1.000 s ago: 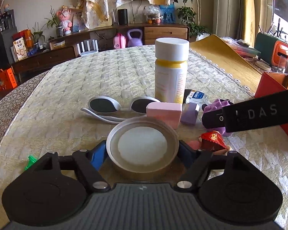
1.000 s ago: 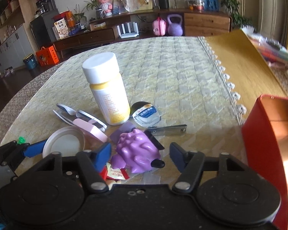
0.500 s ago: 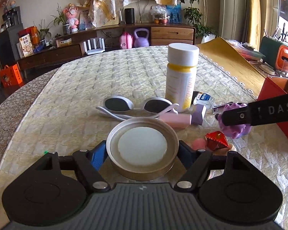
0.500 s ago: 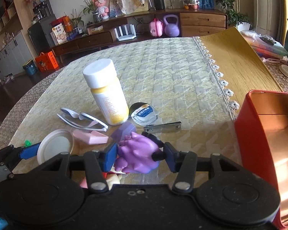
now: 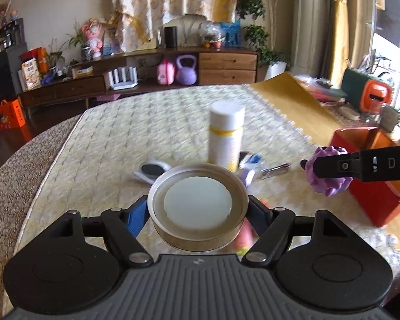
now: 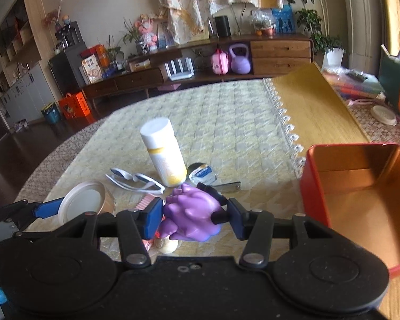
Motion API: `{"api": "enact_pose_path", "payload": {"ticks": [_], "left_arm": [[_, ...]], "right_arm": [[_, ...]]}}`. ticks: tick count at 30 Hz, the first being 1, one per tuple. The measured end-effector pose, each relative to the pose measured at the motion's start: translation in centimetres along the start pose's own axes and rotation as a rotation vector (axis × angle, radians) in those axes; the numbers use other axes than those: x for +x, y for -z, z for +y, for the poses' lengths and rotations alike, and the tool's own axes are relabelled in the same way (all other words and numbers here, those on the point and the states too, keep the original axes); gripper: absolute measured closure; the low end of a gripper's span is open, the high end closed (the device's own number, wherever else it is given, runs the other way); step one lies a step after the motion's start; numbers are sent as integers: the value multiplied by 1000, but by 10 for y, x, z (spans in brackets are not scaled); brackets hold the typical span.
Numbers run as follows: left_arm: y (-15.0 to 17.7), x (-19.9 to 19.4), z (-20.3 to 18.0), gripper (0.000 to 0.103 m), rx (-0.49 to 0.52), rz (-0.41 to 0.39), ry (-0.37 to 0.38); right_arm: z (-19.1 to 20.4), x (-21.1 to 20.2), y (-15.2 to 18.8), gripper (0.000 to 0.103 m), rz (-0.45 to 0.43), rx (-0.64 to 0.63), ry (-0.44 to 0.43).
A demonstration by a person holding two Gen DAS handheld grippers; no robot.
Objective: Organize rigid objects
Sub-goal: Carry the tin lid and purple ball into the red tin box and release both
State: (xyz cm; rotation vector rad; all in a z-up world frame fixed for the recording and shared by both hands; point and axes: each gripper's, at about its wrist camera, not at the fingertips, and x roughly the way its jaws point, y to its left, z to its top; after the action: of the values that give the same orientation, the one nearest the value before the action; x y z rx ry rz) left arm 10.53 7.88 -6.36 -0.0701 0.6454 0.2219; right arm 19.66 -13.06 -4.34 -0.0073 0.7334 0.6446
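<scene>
My left gripper is shut on a round metal-rimmed lid with a white centre, held above the quilted table. The lid also shows at the left of the right wrist view. My right gripper is shut on a purple spiky toy, lifted off the table. In the left wrist view the toy hangs just left of the open red box. The red box is empty and stands to the right of the held toy.
A white bottle with a yellow band stands mid-table. Around it lie white sunglasses, a small round tin, a nail clipper and a pink block. A yellow cloth covers the table's right side.
The right gripper closed on the purple toy and lifted it toward the red box. The left gripper rose with the lid, and the table objects now sit lower and farther off.
</scene>
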Motion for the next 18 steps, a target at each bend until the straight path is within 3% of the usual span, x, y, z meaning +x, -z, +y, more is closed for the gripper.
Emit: {"api": "enact_pose_path", "payload": {"ticks": [10, 18], "left_arm": [[-29, -27, -43, 26, 78, -54, 80], [-49, -20, -87, 26, 133, -51, 149]], "right_arm": [[-26, -41, -5, 51, -65, 8, 29], [-68, -61, -1, 51, -98, 35, 72]]}}
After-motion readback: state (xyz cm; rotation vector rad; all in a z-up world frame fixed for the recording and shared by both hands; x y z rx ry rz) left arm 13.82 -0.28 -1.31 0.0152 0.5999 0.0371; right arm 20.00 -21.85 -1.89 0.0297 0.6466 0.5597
